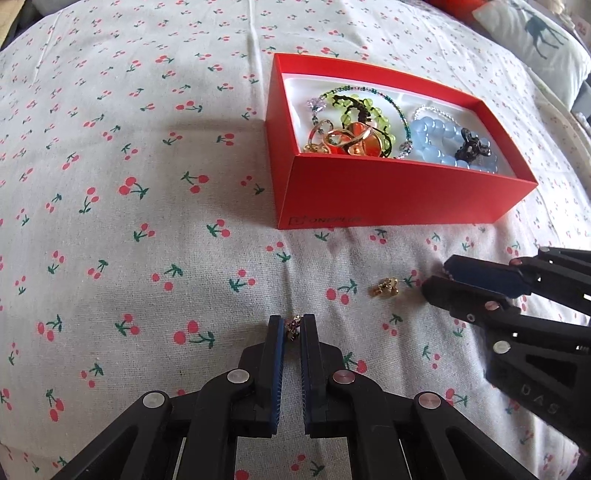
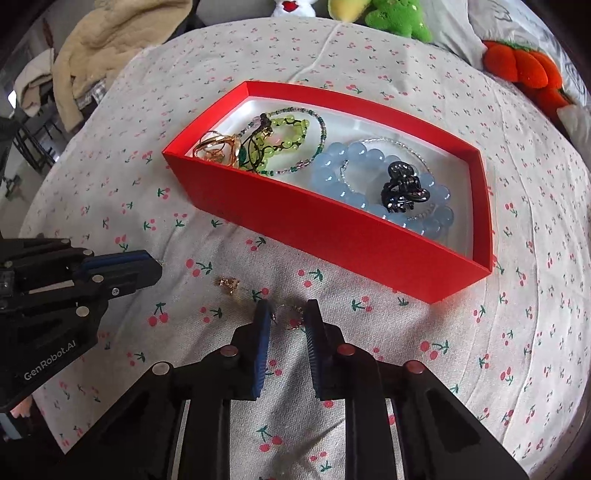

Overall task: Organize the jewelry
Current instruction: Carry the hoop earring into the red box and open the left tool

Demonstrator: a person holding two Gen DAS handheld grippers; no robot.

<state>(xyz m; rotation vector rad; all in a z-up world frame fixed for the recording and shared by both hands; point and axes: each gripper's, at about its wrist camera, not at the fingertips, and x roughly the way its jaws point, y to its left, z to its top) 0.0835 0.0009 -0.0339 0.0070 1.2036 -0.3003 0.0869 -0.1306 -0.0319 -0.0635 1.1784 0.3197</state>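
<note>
A red box (image 1: pixel 388 195) (image 2: pixel 332 236) sits on the cherry-print cloth and holds a blue bead bracelet (image 1: pixel 439 140) (image 2: pixel 343 166), green beads (image 1: pixel 369 110) (image 2: pixel 288 133), gold rings (image 1: pixel 343 142) (image 2: pixel 218 147) and a black hair claw (image 1: pixel 472 146) (image 2: pixel 402 188). My left gripper (image 1: pixel 292 326) is shut on a small sparkly earring (image 1: pixel 293 326). A gold earring (image 1: pixel 384 288) (image 2: pixel 227 284) lies on the cloth between the grippers. My right gripper (image 2: pixel 286 314) is open around a small hoop earring (image 2: pixel 295 314) on the cloth; it also shows in the left wrist view (image 1: pixel 439 277).
Plush toys, green (image 2: pixel 399 18) and orange (image 2: pixel 528 70), lie past the cloth's far edge. A beige blanket (image 2: pixel 110 48) is at the far left. A deer-print pillow (image 1: pixel 535 33) lies behind the box.
</note>
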